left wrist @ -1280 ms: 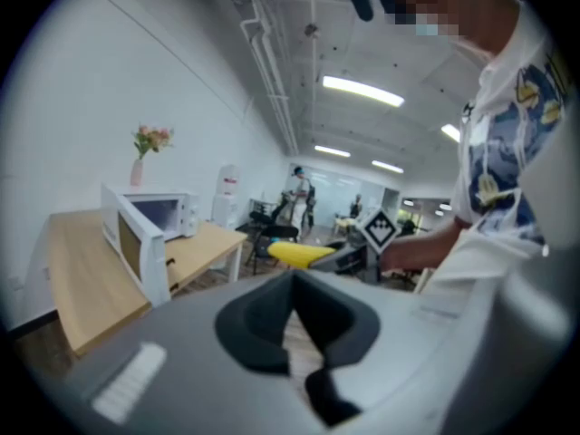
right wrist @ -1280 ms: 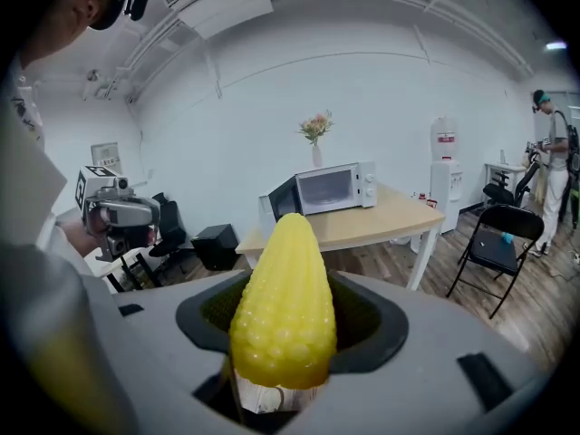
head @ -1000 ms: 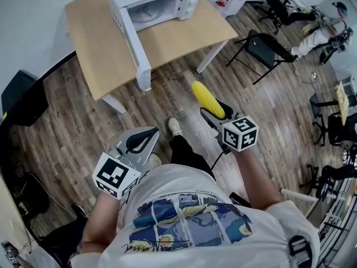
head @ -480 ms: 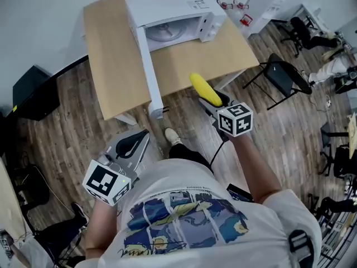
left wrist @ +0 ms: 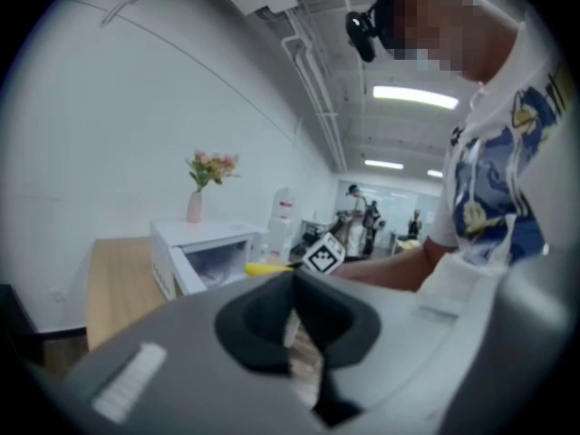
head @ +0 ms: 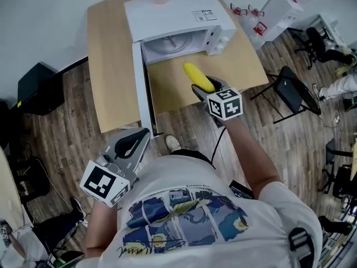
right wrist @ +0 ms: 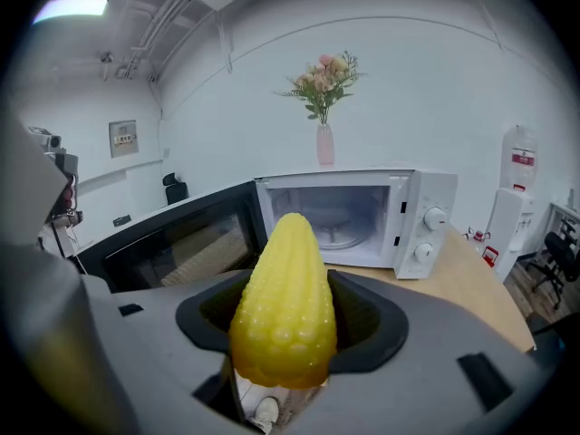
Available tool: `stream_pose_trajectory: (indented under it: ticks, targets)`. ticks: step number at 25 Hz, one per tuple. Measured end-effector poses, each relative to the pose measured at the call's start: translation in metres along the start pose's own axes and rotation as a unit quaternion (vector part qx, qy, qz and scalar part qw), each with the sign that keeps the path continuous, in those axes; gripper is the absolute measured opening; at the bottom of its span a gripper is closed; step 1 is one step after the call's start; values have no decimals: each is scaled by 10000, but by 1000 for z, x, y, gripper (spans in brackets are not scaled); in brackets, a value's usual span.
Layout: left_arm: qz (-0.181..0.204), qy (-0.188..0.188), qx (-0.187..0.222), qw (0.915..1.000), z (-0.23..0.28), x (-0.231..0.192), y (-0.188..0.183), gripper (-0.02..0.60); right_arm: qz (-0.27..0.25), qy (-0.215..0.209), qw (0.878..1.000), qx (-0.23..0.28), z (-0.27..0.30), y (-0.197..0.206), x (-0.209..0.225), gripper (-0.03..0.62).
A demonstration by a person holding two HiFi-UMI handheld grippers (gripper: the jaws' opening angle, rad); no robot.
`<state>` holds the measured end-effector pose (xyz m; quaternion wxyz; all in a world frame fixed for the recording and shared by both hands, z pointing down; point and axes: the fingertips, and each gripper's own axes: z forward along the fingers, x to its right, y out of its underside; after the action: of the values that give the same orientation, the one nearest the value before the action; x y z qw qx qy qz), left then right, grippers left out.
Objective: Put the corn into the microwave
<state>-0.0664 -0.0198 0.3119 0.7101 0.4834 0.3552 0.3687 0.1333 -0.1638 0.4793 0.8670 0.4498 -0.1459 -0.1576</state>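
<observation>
Corn (head: 197, 76) clamped in right gripper (head: 204, 86), facing microwave (head: 173, 13), left gripper (head: 144, 134) closed, empty.

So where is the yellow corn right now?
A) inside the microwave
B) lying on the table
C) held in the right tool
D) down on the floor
C: the right tool is shut on the corn, which points at the open microwave but is not inside it.
</observation>
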Motion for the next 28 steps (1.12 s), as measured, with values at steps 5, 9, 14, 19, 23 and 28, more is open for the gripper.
stream_pose_trajectory:
  ticks: [5, 9, 14, 19, 23, 28]
  targets:
    - [-105, -338, -44, 9994, 21, -13, -4, 9, -162, -186, 9997, -79, 47, -11, 27, 256]
    - [-265, -638, -92, 9976, 29, -21, -5, 9, -297, -280, 9990, -159, 81, -18, 46, 256]
    - [-433, -945, -179, 9944, 33, -27, 1, 9, -390, -288, 9986, -217, 124, -24, 64, 256]
    - [-493, -1183, -292, 9913, 32, -35, 2, 9, -420, -166, 9987, -237, 164, -31, 78, 256]
    - [-539, -1392, -347, 9882, 29, -42, 3, 9, -511, -140, 9983, -244, 193, -38, 84, 256]
    - [-580, -1549, -452, 9852, 27, -52, 5, 9, -600, -29, 9979, -258, 226, -45, 90, 256]
